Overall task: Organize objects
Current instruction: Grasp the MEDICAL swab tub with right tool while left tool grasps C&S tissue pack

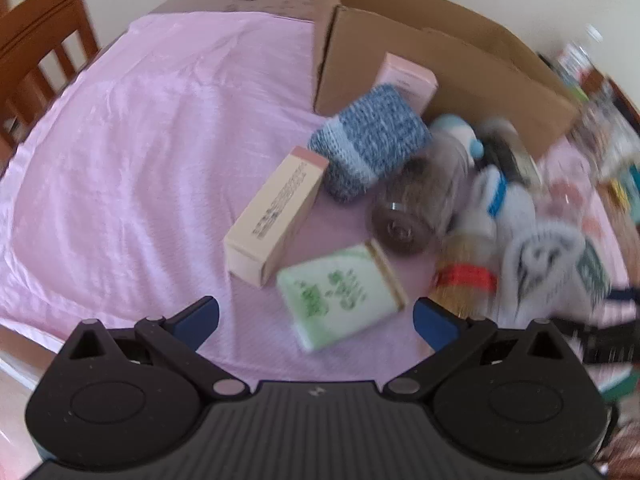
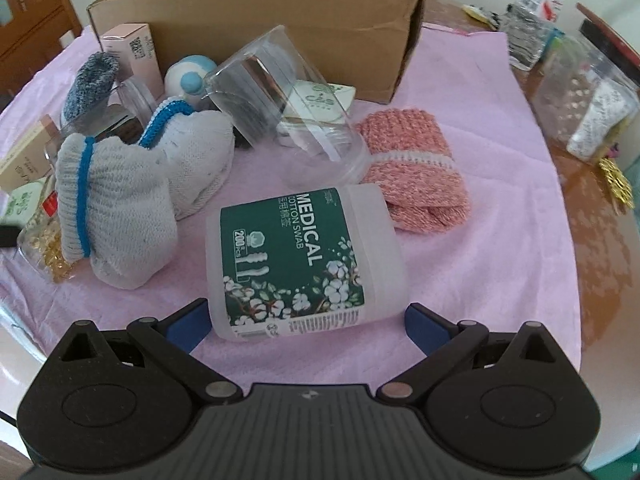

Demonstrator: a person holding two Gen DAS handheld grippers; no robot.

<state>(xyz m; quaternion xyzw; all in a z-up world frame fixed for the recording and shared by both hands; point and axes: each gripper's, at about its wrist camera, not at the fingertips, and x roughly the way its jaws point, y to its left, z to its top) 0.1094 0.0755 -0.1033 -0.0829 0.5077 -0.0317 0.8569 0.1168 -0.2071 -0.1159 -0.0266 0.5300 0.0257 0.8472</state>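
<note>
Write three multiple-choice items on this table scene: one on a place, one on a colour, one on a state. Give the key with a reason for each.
1. Where is the cotton swab tub?
A. Inside the cardboard box
B. On the pink cloth, just ahead of the right gripper
C. On a chair

2. What colour is the folded knit cloth to the right of the clear jar?
A. Pink
B. Yellow
C. Black

3. How do the left gripper's jaws stand?
A. Shut on the green packet
B. Shut on nothing
C. Open, holding nothing

Key: 1 B, the tub lies on its side on the pink cloth in front of the right gripper, outside the cardboard box. 2 A, its yarn is pink. 3 C, the fingers are spread wide and the green packet lies between and beyond them, ungripped.
</note>
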